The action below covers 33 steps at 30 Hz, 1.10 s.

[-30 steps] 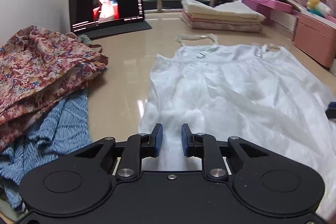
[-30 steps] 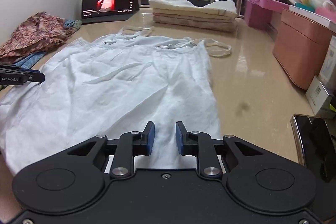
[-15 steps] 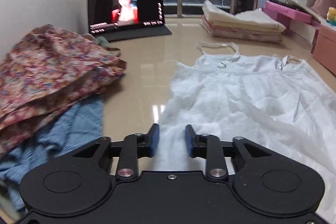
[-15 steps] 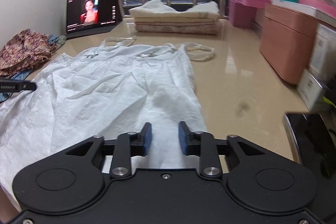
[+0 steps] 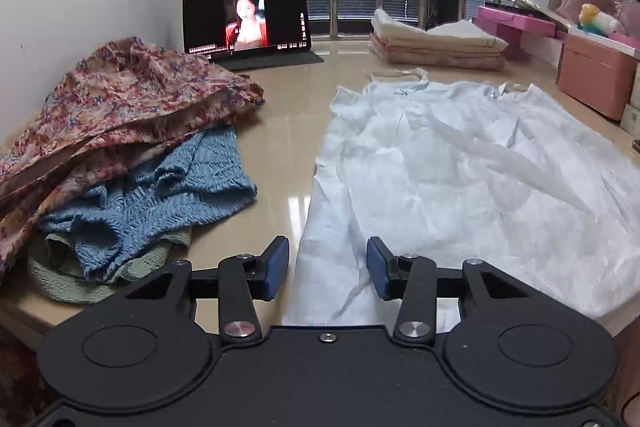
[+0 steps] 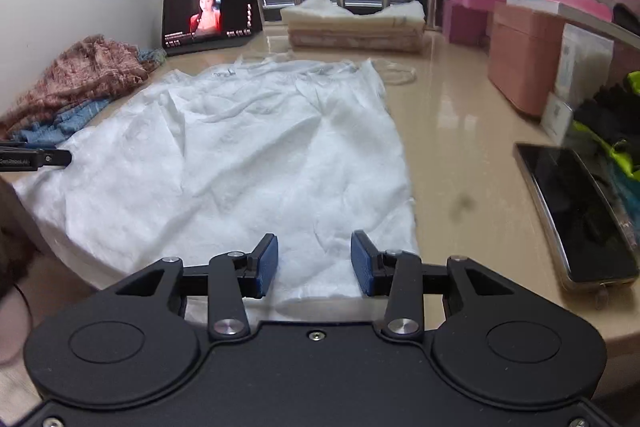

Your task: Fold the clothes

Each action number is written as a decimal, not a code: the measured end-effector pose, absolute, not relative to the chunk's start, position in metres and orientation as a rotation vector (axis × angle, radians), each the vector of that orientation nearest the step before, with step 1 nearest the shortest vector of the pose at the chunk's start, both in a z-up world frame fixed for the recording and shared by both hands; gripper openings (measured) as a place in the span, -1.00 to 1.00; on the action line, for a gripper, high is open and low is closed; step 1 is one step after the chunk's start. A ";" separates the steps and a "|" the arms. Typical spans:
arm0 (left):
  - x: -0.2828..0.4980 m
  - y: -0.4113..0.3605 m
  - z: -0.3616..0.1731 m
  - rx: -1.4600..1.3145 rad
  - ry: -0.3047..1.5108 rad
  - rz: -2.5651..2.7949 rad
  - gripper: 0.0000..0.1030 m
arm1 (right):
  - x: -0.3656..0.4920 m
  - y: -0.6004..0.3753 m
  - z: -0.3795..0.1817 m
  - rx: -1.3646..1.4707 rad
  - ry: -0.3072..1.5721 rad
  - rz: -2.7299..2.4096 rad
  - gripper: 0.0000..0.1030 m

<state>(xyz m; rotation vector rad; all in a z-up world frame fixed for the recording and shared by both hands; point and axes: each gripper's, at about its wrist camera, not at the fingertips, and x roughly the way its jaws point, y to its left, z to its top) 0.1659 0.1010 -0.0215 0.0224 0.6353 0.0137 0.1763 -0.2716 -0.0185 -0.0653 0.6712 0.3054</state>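
Left wrist view, low over the surface's [image 5: 280, 131] near-left edge, angled down toward the window, right wrist view likewise from near-right, both sharing the white dress [image 5: 460, 167] and tablet [image 6: 210, 13]

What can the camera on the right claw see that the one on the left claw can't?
Only the right view shows the phone and the black and yellow cloth at the table's right edge. Only the left view shows the green knit under the blue one. Both show the white dress, the tablet, the folded stack and the floral garment.
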 end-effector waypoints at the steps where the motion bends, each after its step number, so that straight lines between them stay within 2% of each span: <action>1: 0.165 0.102 -0.022 0.016 0.633 0.013 -0.16 | 0.176 -0.274 -0.017 -0.065 0.679 0.290 -0.17; 11: 0.165 0.104 -0.011 -0.014 0.640 0.006 -0.13 | 0.172 -0.296 -0.007 0.031 0.711 0.260 -0.15; 13: 0.162 0.101 0.001 -0.001 0.617 0.006 0.08 | 0.172 -0.297 0.007 0.053 0.678 0.278 -0.12; 15: 0.158 0.097 0.011 0.002 0.588 0.009 0.74 | 0.172 -0.297 0.025 0.070 0.628 0.285 0.22; 17: 0.154 0.091 0.018 -0.007 0.559 -0.013 0.87 | 0.172 -0.295 0.036 0.105 0.595 0.297 0.48; 18: 0.153 0.088 0.020 -0.008 0.552 -0.029 0.88 | 0.173 -0.294 0.040 0.127 0.585 0.305 0.66; 20: 0.155 0.076 0.020 0.006 0.552 -0.069 0.95 | 0.175 -0.291 0.039 0.202 0.589 0.322 0.89; 21: 0.156 0.069 0.018 0.022 0.544 -0.082 1.00 | 0.177 -0.289 0.036 0.248 0.601 0.327 0.90; 25: 0.166 0.037 0.009 0.117 0.529 -0.139 1.00 | 0.185 -0.279 0.020 0.399 0.676 0.422 0.90; 31: 0.183 0.009 -0.013 0.230 0.554 -0.184 1.00 | 0.188 -0.275 0.038 0.367 0.636 0.422 0.91; 33: 0.184 0.008 -0.018 0.222 0.559 -0.185 1.00 | 0.188 -0.276 0.043 0.347 0.622 0.390 0.98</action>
